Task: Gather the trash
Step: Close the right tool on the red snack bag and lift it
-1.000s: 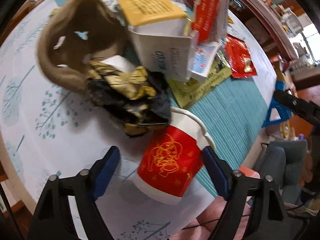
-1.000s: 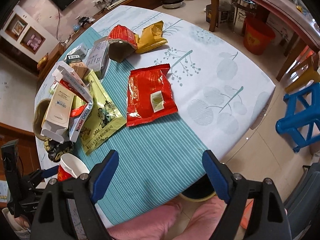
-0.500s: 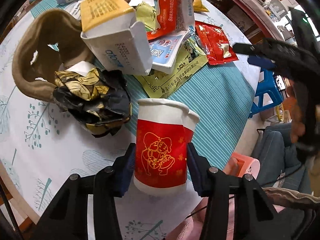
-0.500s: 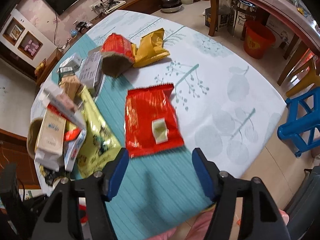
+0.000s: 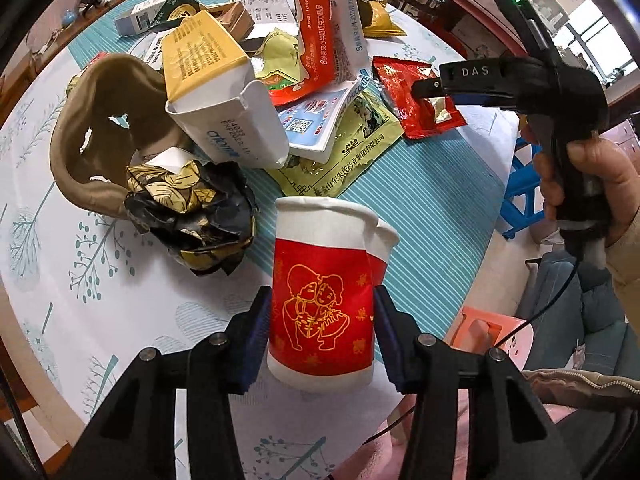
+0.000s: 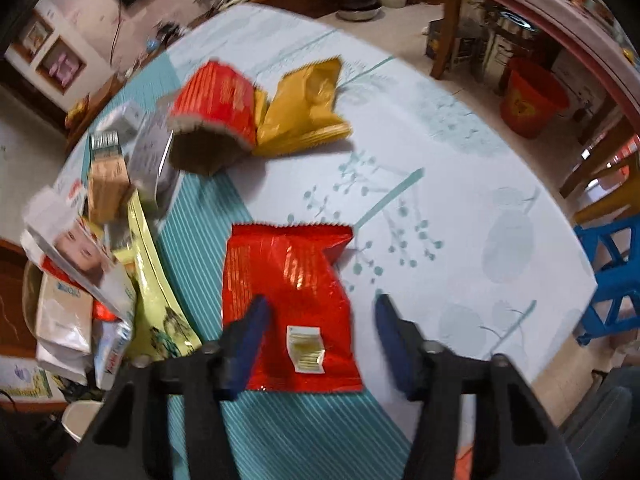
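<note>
Red paper cups (image 5: 322,304) (two, nested) sit clamped in the left tongs (image 5: 322,334), ready for binning. Right tongs (image 6: 318,338), spread open, straddle the red wrapper (image 6: 288,300) for a grab.

table (image 6: 460,184) | teal-striped cloth (image 5: 420,208) | red wrapper (image 6: 288,288), yellow bag (image 6: 308,108)

Your right wrist view is motion-blurred; print on the red packet (image 6: 288,300) between your fingers is unreadable. Your left fingers (image 5: 256,336) cover the paper cup's (image 5: 324,304) sides. A second cup (image 5: 382,248) hides behind it.
</note>
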The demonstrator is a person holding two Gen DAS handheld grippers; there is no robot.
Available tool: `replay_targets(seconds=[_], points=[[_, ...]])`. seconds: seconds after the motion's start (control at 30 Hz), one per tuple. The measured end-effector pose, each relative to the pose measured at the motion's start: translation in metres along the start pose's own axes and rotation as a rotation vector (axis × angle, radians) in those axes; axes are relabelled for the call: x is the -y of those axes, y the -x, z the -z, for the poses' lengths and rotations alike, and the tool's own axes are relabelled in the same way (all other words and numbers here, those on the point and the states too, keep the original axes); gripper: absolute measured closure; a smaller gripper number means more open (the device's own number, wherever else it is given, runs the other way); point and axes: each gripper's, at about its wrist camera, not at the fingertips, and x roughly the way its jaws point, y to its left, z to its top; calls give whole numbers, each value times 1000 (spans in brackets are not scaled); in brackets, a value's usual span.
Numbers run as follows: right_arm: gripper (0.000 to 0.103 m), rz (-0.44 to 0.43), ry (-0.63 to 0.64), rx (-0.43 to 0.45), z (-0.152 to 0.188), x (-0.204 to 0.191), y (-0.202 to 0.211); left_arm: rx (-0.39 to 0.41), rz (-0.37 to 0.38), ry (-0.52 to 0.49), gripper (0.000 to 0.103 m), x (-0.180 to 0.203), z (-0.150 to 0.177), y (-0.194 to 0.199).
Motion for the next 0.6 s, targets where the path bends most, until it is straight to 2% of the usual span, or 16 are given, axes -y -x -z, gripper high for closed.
replay_targets(seconds=[0.13, 0.17, 0.23, 0.3, 0.6], points=[[74, 7, 76, 12, 5, -10, 1, 3, -16, 11, 56, 3, -1, -3], [85, 6, 93, 17, 8, -12, 2, 5, -22, 18, 56, 4, -1, -1], [92, -2, 114, 32, 13, -13, 5, 10, -28, 37, 56, 2, -2, 0], [96, -10, 141, 48, 19, -14, 14, 22, -29, 57, 56, 3, -4, 4], [97, -113, 211, 110, 37, -7, 72, 119, -51, 149, 56, 20, -10, 32]])
